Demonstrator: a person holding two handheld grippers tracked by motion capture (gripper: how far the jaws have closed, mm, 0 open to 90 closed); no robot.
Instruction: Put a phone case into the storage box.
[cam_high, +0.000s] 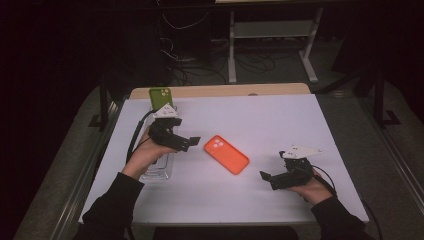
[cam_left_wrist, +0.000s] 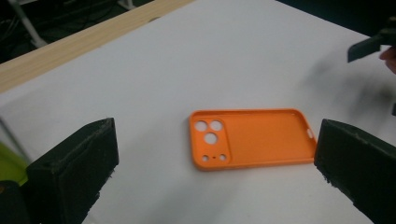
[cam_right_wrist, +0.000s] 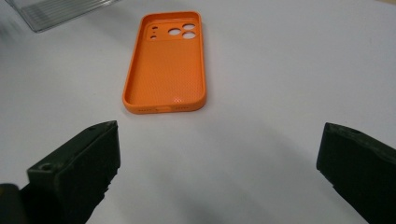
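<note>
An orange phone case (cam_high: 226, 154) lies inside-up on the white table (cam_high: 260, 120), between the two grippers. My left gripper (cam_high: 190, 143) is held in a hand just left of the case and points toward it. In the left gripper view its jaws stand wide open (cam_left_wrist: 219, 137) with the case (cam_left_wrist: 252, 138) lying beyond them, untouched. My right gripper (cam_high: 268, 179) is held to the right of the case, near the front edge. Its jaws are also wide open (cam_right_wrist: 222, 140), and the case (cam_right_wrist: 166, 60) lies a little ahead of them.
A green phone case (cam_high: 161, 96) stands at the back left by the wooden strip (cam_high: 225, 90). A clear phone case (cam_high: 159, 167) lies under the left hand and shows as a clear corner (cam_right_wrist: 60, 9) in the right gripper view. The floor around is dark.
</note>
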